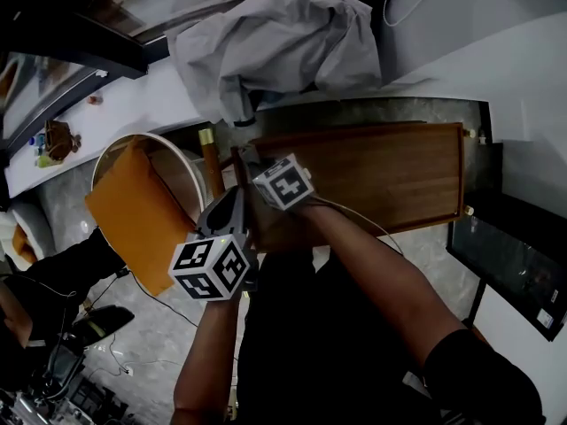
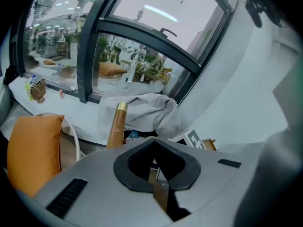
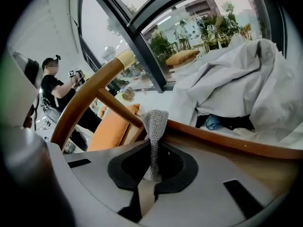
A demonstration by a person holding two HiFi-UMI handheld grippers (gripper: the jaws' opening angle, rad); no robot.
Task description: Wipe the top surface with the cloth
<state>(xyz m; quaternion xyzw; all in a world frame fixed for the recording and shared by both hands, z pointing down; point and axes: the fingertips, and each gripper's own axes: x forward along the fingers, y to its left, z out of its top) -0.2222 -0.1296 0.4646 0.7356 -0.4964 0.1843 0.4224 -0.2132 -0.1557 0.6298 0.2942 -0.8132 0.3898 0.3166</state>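
Cloth (image 3: 154, 126), a narrow strip of grey knit, stands up out of the right gripper (image 3: 150, 171), whose jaws are closed on its lower end. Its long axis runs along the jaws, and the free end points away from the gripper, towards the window. It sits at the left end of the wooden table top (image 1: 381, 180), just in front of the raised rim. The left gripper (image 2: 158, 174) is beside the right one, jaws drawn together with nothing between them. An orange cushion (image 1: 133, 211) lies to the left, and a crumpled pale sheet (image 1: 275, 38) is heaped beyond the table.
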